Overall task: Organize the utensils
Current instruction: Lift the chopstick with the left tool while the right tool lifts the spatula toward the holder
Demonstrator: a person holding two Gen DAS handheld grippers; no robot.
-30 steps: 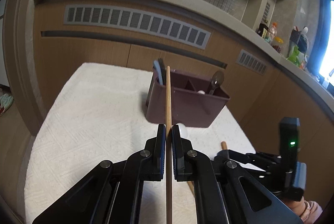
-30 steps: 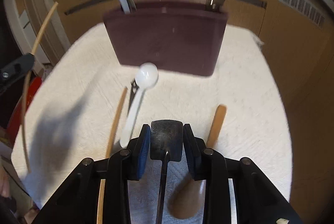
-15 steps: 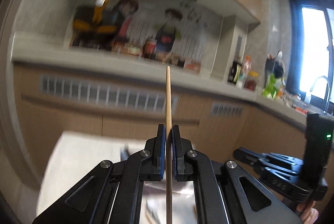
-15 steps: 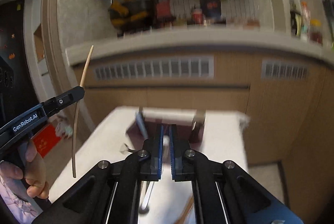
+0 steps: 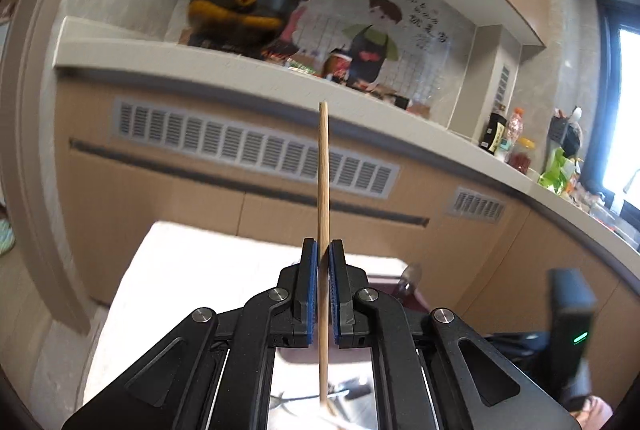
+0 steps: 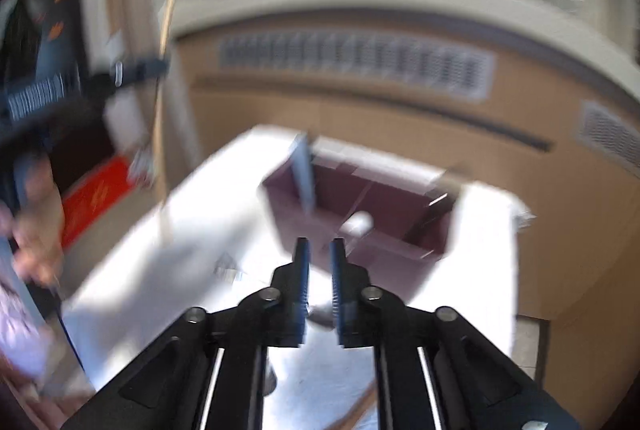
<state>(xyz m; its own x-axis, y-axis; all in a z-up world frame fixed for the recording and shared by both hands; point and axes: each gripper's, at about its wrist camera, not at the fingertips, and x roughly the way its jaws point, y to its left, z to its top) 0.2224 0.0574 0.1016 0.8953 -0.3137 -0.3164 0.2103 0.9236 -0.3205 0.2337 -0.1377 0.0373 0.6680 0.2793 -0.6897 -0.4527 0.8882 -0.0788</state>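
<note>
Left tool [image 5: 324, 258] pinching an upright wooden chopstick [image 5: 323, 173]; right tool [image 6: 320, 258], slightly spread and empty, above the maroon utensil caddy [image 6: 360, 213].

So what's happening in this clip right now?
A person is sorting utensils with two handheld claws. The left claw is clamped on a wooden chopstick, held raised and upright above the white cloth. The right claw looks slightly parted with nothing visibly between its fingers, pointing at the maroon utensil holder, which already holds a few items. That view is blurred.
</note>
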